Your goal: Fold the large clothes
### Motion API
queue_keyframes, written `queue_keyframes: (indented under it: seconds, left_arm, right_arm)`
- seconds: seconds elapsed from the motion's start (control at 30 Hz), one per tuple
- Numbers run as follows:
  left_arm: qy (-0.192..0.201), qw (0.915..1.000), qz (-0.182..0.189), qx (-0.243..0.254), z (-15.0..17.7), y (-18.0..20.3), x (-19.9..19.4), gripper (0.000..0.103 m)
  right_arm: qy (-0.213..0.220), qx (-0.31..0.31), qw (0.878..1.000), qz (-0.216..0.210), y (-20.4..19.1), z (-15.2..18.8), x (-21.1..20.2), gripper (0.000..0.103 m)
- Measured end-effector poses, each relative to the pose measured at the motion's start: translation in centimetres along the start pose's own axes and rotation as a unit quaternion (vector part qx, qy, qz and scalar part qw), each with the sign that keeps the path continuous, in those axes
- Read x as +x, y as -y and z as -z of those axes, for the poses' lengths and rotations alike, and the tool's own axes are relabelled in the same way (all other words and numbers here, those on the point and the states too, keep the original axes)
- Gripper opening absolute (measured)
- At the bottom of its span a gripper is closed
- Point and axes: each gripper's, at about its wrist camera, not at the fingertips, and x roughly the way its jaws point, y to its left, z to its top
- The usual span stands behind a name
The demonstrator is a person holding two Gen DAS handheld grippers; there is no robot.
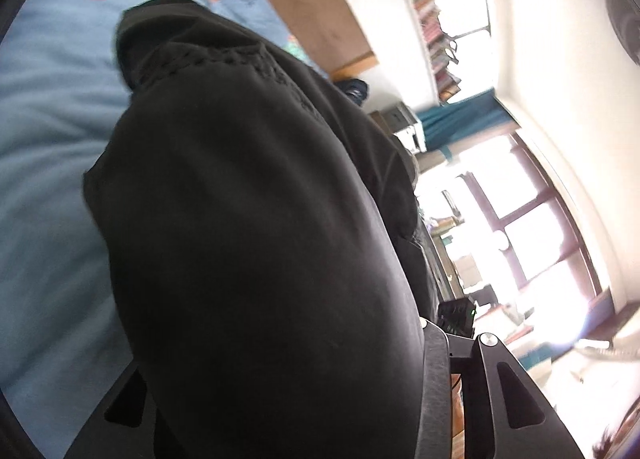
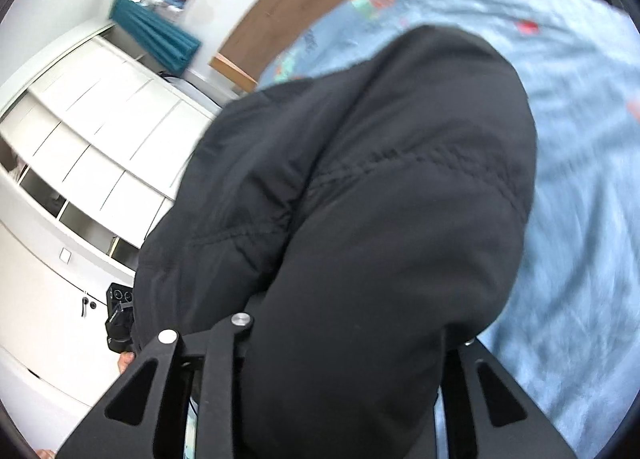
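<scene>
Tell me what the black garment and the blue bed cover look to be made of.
Black garment: looks like a matte woven cloth, perhaps cotton or a blend; no sheen, with puckered stitched seams. Blue bed cover: soft printed fabric, likely cotton, with gentle rumples and coloured motifs. Blur hides the weave of both.

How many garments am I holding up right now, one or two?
1, as far as visible: a black garment bunched between the left gripper fingers, and black cloth in the right gripper, above the blue bedspread. Whether it's one piece is unconfirmed.
</scene>
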Motion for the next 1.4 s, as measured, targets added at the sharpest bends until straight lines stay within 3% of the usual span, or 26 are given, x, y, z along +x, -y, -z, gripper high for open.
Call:
queue_keyframes:
  seconds: [0.33,0.5,0.63,0.93,1.13,1.2,1.4]
  left_arm:
    - [0.017,0.9979,0.034,0.053,-0.3,8.0,-3.2,0.039]
    - [0.017,0.9970,0.035,0.066,1.8,10.2,-5.7,0.039]
    - [0.008,0.9981,0.024,0.057,3.1,9.1,-6.3,0.039]
    - [-0.019,0.9977,-0.064,0.008,5.7,3.5,-6.2,0.039]
    - [-0.029,0.9893,-0.142,-0.014,7.0,3.0,-9.0,0.051]
    - [-0.034,0.9859,-0.163,-0.019,5.6,2.3,-8.4,0.053]
    - [-0.026,0.9792,-0.200,-0.020,5.4,3.1,-9.6,0.057]
  right_arm:
    - [0.040,-0.079,0.996,-0.002,-8.0,-2.3,-4.8,0.023]
    - [0.045,-0.093,0.995,-0.005,-9.6,-0.7,-7.1,0.023]
    - [0.036,-0.079,0.996,-0.003,-9.7,1.7,-7.7,0.023]
    - [-0.003,-0.026,0.998,0.061,-4.5,6.8,-7.1,0.024]
    - [-0.019,0.021,0.994,0.110,-0.9,7.6,-8.1,0.041]
    - [-0.021,0.034,0.992,0.123,0.3,8.1,-8.6,0.049]
    - [-0.012,0.056,0.986,0.155,2.5,8.7,-11.1,0.059]
